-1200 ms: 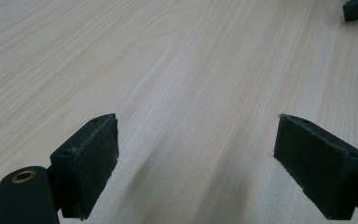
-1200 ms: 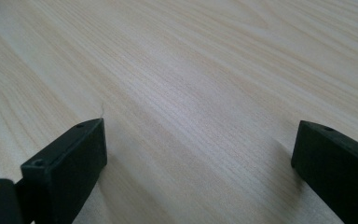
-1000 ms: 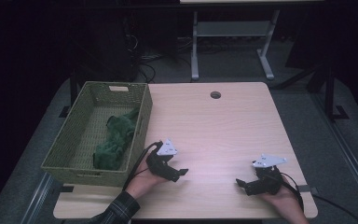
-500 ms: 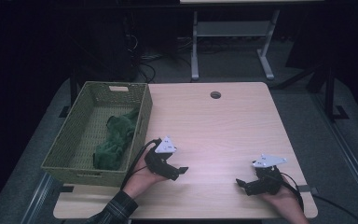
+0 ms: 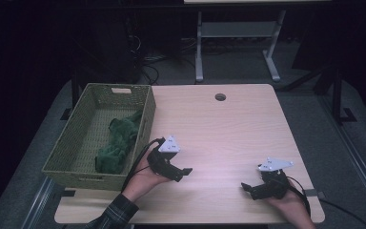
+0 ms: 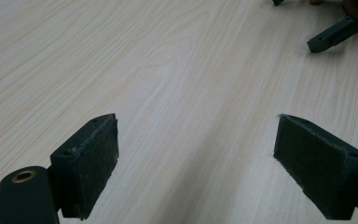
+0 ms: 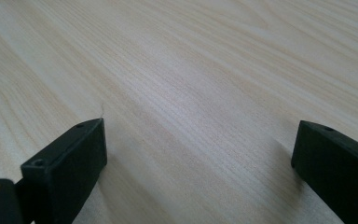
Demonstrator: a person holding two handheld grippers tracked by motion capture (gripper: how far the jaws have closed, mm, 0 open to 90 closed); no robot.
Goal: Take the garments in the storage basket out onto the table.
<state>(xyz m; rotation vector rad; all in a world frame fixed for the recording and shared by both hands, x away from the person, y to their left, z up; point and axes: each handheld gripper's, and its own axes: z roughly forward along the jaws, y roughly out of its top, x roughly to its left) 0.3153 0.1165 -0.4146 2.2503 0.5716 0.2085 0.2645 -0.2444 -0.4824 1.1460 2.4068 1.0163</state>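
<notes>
A green woven basket stands on the left side of the wooden table, and a crumpled dark green cloth lies inside it. My left gripper rests low over the table just right of the basket, pointing right, open with nothing between its pads. My right gripper sits near the front right corner, pointing left, open and empty. In the left gripper view my left gripper hovers over bare wood, with the other gripper's jaw tip at the top right. My right gripper also frames bare wood.
A round cable hole sits near the table's far edge. Beyond the table stands a metal frame with cables on the dark floor. The table's front edge lies just under both hands.
</notes>
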